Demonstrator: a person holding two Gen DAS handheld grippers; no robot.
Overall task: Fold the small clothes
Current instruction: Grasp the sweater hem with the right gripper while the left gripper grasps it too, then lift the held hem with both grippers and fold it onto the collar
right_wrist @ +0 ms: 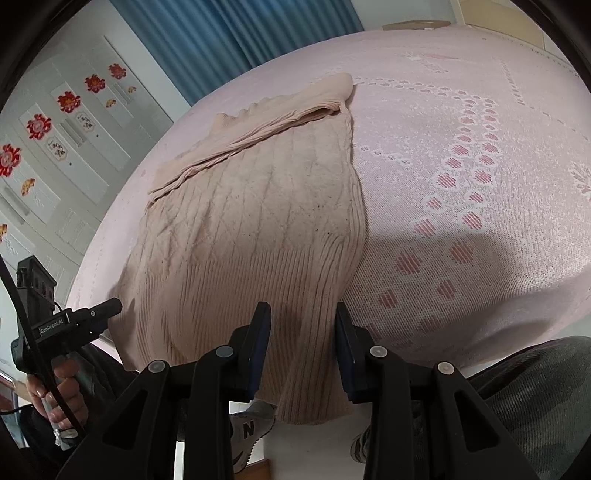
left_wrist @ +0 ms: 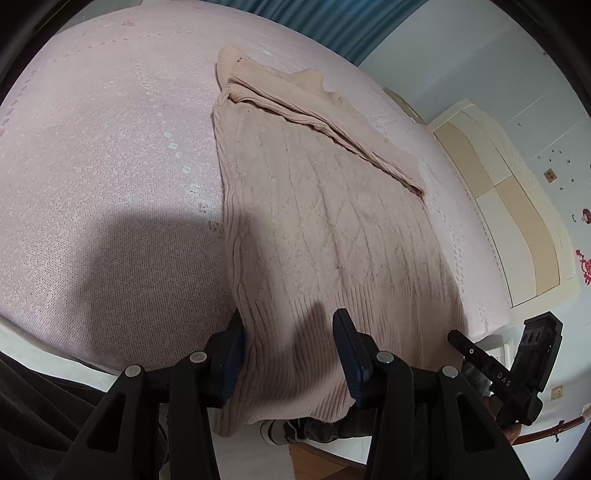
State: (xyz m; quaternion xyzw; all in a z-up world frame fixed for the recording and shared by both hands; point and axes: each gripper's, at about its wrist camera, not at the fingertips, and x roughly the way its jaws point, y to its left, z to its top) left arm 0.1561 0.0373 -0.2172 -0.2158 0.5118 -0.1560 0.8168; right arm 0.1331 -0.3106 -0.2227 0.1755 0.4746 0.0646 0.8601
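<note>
On the pink bedspread point(left_wrist: 110, 155), your left gripper point(left_wrist: 288, 354) and right gripper point(right_wrist: 301, 350) both gape wide around the sweater point(left_wrist: 325, 229) hem, so pinch both corners evenly before lifting.

Pale peach cable-knit sweater point(left_wrist: 325, 221) point(right_wrist: 255, 221): soft matt wool-like cloth, diamond cable texture on body, ribbed hem and sleeve, small dark specks on surface. Pink woven bed cover point(left_wrist: 110, 155) point(right_wrist: 461, 166): coarse matt textile, raised white and red flower pattern. Left gripper point(left_wrist: 291, 354) and right gripper point(right_wrist: 303, 350): matt black hard plastic arms, round dull silver metal pins, dark blue rubbery-looking finger pads point(left_wrist: 349, 354) point(right_wrist: 258, 343). Blue pleated curtain point(right_wrist: 236, 33): matt cloth. Cream and beige panelled headboard point(left_wrist: 509, 206): smooth, slightly glossy. White wardrobe doors point(right_wrist: 70, 147): smooth.
</note>
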